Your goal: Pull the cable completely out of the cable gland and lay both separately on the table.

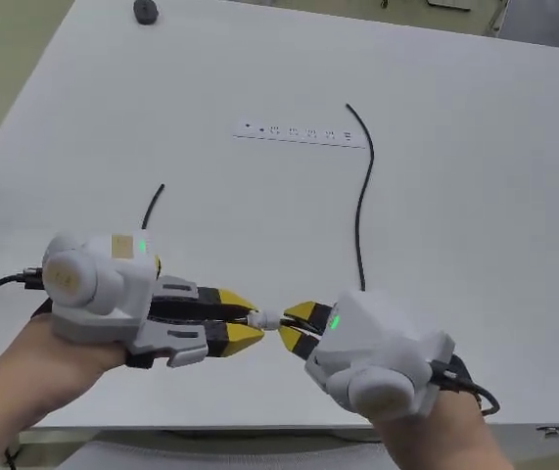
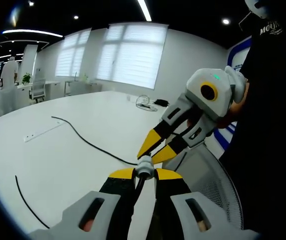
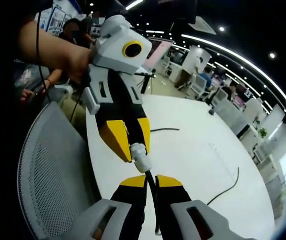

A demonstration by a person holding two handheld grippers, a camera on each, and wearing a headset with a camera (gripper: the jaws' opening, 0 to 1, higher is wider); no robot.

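At 6 o'clock on the white table point(image 1: 475, 196), near its front edge, the two grippers are meeting tip to tip. The left gripper point(image 1: 252, 323) is reaching in from 9 o'clock, and its yellow-tipped jaws are clamping the white cable gland point(image 1: 265, 319). In the left gripper view the gland point(image 2: 144, 166) is sitting squeezed between the two tips. The right gripper point(image 1: 289, 328) is coming in from 3 o'clock and is pinching the black cable point(image 1: 361, 206) just beside the gland. In the right gripper view the cable point(image 3: 152, 186) is running out of the gland's point(image 3: 138, 152) end and straight down between that gripper's own closed tips. The cable is still looking joined to the gland, and both are being held just above the table.

From behind the right gripper the rest of the cable is trailing across the tabletop toward 12 o'clock, curving and ending loose near the right end of a white power strip point(image 1: 303, 134). A short black piece of cable point(image 1: 154, 206) is lying apart at 10 o'clock from the grippers. A small dark object point(image 1: 145, 12) is lying at the far edge, at 11 o'clock. A grey mesh chair point(image 3: 47, 165) is standing beside the table.
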